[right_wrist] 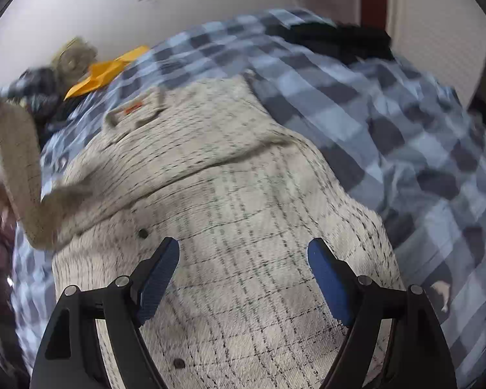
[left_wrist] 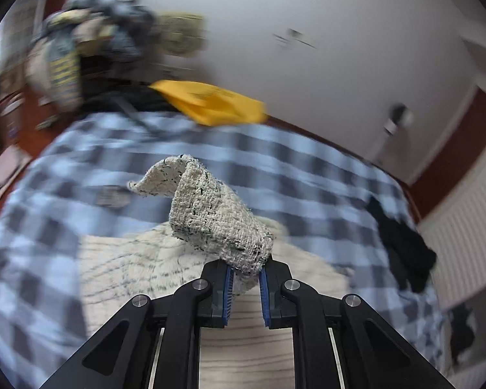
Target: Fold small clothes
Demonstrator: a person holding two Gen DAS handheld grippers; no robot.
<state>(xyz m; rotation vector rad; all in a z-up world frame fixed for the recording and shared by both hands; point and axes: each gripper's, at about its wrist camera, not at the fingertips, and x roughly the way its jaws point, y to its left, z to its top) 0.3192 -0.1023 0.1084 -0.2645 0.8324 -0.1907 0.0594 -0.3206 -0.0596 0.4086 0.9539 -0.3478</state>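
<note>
Cream tweed jacket (right_wrist: 230, 194) lies flat on the checked bedspread (right_wrist: 405, 136), collar end far from the right tool, hem end nearest it, so its long axis runs straight away from that tool. Left tool (left_wrist: 245, 278) is clamped on the sleeve (left_wrist: 210, 214), lifted off the jacket with the cuff drooping forward. In the right view that raised sleeve sits at the jacket's left edge. Right tool (right_wrist: 243, 259) is spread wide, holding nothing, directly above the jacket's lower body. Likely next: carry the sleeve across the jacket toward its centre; left tool owns that move, right is positioned to pin the body. Yellow cloth (left_wrist: 210, 103) and dark garment (left_wrist: 401, 236) lie beyond the jacket, well apart.
</note>
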